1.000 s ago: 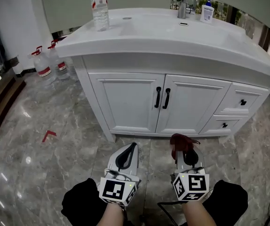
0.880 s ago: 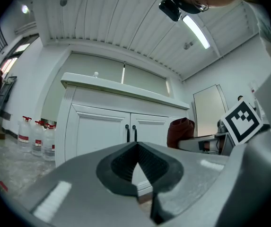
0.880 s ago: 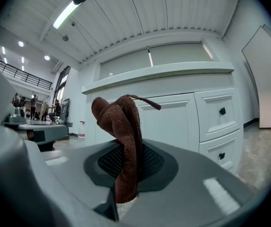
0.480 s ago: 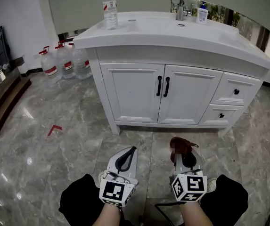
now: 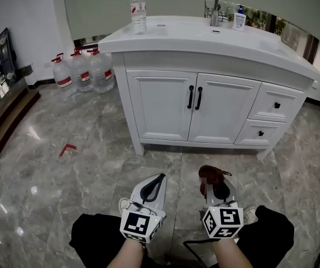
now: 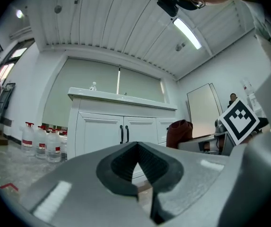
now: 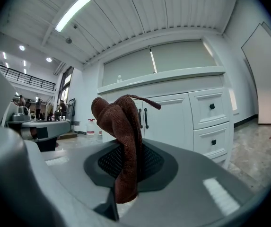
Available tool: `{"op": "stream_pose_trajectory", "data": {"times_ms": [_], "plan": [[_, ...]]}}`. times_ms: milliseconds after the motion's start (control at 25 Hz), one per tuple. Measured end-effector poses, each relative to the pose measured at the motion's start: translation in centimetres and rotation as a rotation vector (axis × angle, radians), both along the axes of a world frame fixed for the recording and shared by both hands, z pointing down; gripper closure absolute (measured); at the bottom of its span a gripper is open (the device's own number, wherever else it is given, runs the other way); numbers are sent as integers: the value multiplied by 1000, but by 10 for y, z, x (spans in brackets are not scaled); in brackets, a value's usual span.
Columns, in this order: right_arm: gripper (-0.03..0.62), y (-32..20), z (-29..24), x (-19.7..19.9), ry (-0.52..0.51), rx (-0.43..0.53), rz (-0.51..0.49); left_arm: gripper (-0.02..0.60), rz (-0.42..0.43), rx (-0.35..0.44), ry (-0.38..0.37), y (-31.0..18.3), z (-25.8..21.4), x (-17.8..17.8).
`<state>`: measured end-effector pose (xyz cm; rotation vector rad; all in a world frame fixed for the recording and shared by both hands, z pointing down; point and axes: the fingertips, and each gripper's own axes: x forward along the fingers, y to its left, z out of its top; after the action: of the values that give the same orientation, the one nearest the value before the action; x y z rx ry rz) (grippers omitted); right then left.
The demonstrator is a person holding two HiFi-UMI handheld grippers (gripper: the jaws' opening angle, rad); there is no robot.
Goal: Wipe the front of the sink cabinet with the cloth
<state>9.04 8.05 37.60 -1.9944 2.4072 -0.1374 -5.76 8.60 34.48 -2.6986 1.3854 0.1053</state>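
A person stands back from a white sink cabinet [image 5: 165, 110], holding a two-jaw gripper in each hand low over the grey marble floor [image 5: 65, 177]. The right gripper [image 5: 215, 184] has its jaws pinched on a dark red cloth [image 5: 210, 174], which bunches up above the jaws and hangs in a fold between their pads in the right gripper view [image 7: 122, 131]. The left gripper [image 5: 152, 186] carries nothing, and its jaws are pressed together at the tips. Both grippers point toward the cabinet's two closed doors [image 5: 196, 115] and are well apart from them. The cloth touches no part of the cabinet. A clear water bottle [image 5: 139, 11] stands on the counter [image 5: 204, 38], and water jugs [image 5: 84, 70] sit on the floor beside the cabinet.
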Motion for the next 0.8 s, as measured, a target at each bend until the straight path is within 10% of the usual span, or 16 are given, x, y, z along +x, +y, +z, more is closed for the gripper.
{"op": "stream_pose_trajectory", "data": {"times_ms": [800], "plan": [[516, 1, 14, -18, -4, -14, -61, 581, 26, -16, 11, 3, 5, 11]]}}
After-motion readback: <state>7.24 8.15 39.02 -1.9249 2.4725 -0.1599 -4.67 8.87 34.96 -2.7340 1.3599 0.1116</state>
